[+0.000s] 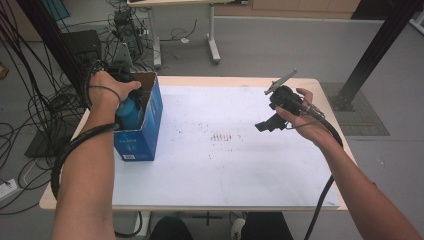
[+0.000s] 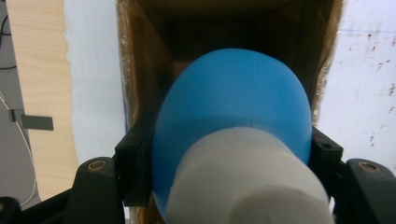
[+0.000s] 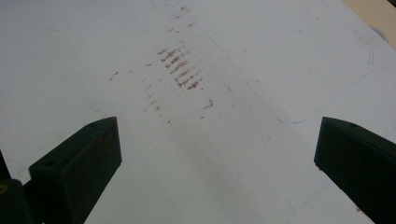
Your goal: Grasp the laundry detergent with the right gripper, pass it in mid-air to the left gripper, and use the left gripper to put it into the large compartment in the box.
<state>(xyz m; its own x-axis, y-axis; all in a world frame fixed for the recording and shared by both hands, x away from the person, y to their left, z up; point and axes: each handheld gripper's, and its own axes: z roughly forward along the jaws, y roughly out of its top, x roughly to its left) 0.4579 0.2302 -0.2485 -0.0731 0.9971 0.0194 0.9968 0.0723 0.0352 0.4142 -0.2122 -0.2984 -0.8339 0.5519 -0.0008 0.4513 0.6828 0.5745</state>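
Blue plastic with a white cap, the bottle (image 2: 233,116) sits tight between my left gripper's (image 2: 229,158) two black jaws. They squeeze it on both sides, just under the cap, so I have a good hold. The bottle hangs bottom-first in the open top of the blue cardboard box (image 1: 140,135), which stands at the left edge of the table (image 1: 225,205).

I think my job now is to put the bottle all the way into the box. To do it well, I go straight down and slowly. The brown walls inside are close to the bottle on each side, so I must keep it in the middle and not bump the flaps. I should not let go until I feel the bottle rest on the floor of the box. If I let go too soon, it may drop and tip.

My right gripper (image 1: 272,120) waits over the white mat (image 1: 225,165), well apart from the box. Its jaws stand wide and hold nothing. It can steady the box if it wobbles.
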